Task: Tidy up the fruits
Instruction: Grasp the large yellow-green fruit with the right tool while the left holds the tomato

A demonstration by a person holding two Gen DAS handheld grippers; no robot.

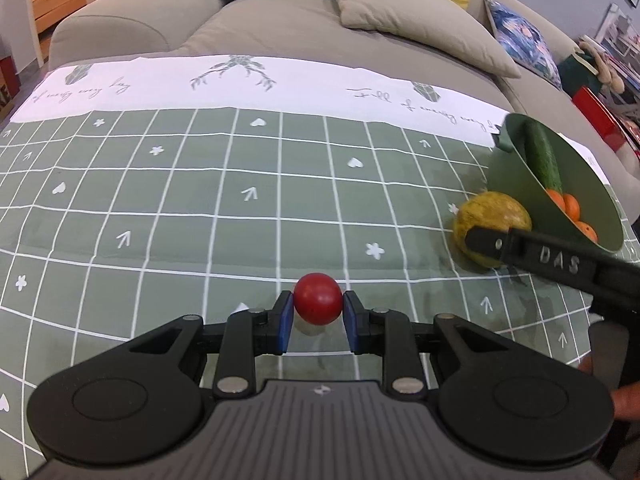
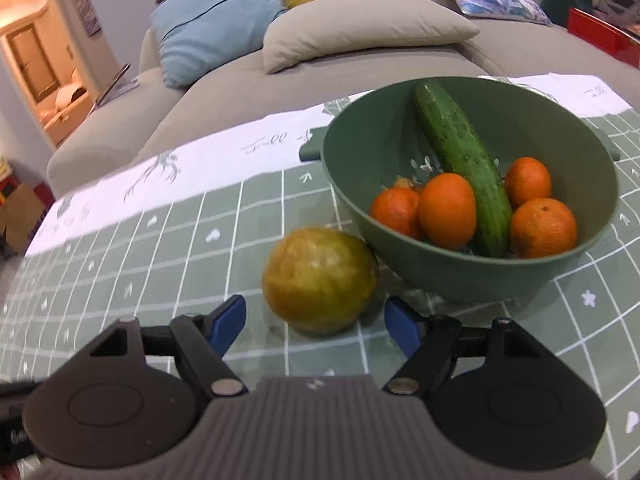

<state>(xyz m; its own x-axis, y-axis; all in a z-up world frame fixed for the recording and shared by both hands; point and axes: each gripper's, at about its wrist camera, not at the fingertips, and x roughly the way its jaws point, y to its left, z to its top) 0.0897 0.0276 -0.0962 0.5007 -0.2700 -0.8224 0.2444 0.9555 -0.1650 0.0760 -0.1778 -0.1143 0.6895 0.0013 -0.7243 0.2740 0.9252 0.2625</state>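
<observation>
My left gripper point(image 1: 318, 316) is shut on a small red round fruit point(image 1: 318, 298), just above the green checked cloth. A yellow-green round fruit point(image 2: 320, 280) lies on the cloth, touching the green bowl point(image 2: 420, 260); it also shows in the left wrist view point(image 1: 494, 212). My right gripper point(image 2: 316, 326) is open, its blue pads point(image 2: 230, 320) on either side of this fruit's near end, apart from it. The bowl holds a cucumber point(image 2: 460, 160) and several oranges point(image 2: 446, 210). The right gripper's finger point(image 1: 520, 250) crosses the right side of the left wrist view.
The green checked tablecloth point(image 1: 200, 220) covers the table, with a white printed band at its far edge. Behind it stands a grey sofa point(image 1: 280, 28) with blue, yellow and beige cushions. A red box point(image 1: 600, 120) sits at the far right.
</observation>
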